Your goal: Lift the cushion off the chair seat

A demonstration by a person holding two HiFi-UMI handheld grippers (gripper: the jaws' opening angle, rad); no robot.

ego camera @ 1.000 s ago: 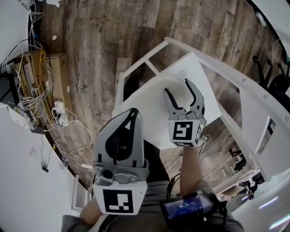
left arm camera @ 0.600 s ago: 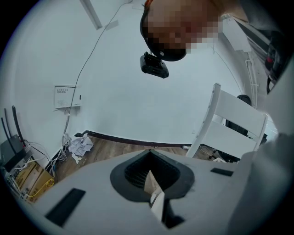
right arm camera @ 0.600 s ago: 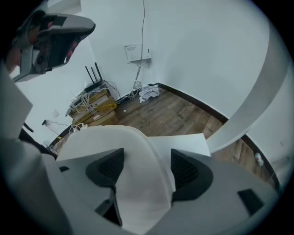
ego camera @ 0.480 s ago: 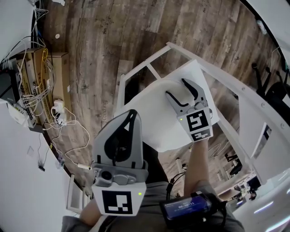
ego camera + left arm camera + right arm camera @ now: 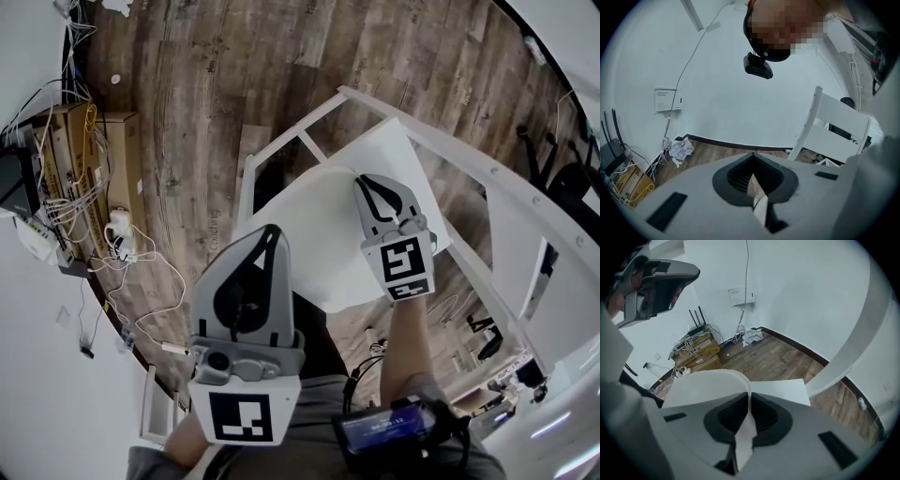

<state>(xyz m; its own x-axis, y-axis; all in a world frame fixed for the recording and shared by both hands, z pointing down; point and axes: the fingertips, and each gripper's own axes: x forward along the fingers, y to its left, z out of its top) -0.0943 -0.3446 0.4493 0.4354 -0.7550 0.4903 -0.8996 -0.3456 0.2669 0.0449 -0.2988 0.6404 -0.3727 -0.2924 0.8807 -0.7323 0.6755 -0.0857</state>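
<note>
Now right claw [image 5: 369, 184], just closed, pinching thin, seemingly soft cushion [image 5: 309, 239]; left claw [image 5: 271, 232] together.

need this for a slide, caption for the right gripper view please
Right gripper, jaws just closed on the curled-up edge of the white cushion, ready to lift it off the chair seat.

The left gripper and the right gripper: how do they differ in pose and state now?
The right gripper is shut on the edge of the flat white cushion, its jaws having just closed; the left gripper is shut on nothing. The right gripper reaches onto the cushion; the left gripper is held nearer the person, not touching it. Both are grey and carry a marker cube.
</note>
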